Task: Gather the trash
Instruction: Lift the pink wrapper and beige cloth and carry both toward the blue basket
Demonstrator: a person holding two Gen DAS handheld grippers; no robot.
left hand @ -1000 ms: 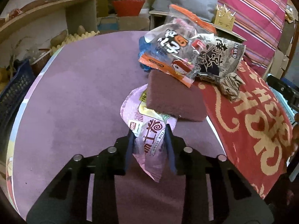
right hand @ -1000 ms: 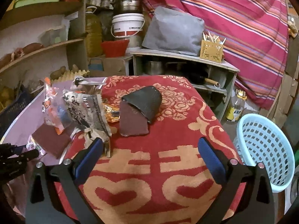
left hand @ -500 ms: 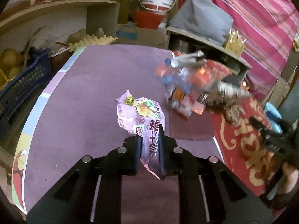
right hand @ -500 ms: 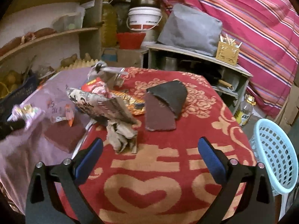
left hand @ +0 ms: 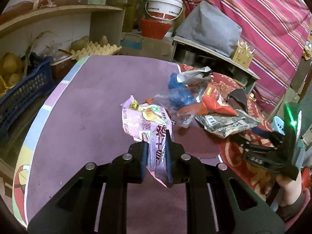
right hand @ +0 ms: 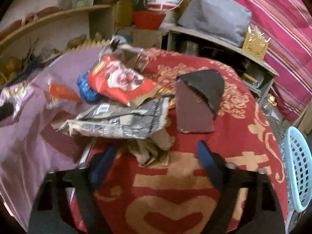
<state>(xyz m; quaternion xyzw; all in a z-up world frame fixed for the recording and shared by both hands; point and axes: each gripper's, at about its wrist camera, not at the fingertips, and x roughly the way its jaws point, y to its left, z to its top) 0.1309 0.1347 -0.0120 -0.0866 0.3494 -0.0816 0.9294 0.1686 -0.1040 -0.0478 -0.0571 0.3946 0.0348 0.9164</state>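
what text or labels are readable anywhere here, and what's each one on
"BAS": embossed on the black right gripper, partly cut off.
"SWISS": probably, on the crumpled pink plastic wrapper in the left gripper; its large Chinese characters are partly hidden.
Red snack bag, grey printed wrapper with barcode, white bucket: print too small or blurred.

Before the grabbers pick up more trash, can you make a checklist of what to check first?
1. Left gripper pinching the pink wrapper: ok, its fingers are shut on the wrapper.
2. Pink wrapper clear of the pile: ok, it hangs apart from the red bag.
3. Right gripper lined up with trash: ok, the crumpled brown paper lies between its fingers, which are closing.
4. Right fingers touching the paper: cannot tell, that view is blurred.
5. Blue basket nearby for dropping: ok, beside the red cloth.
6. Room in the basket: cannot tell.
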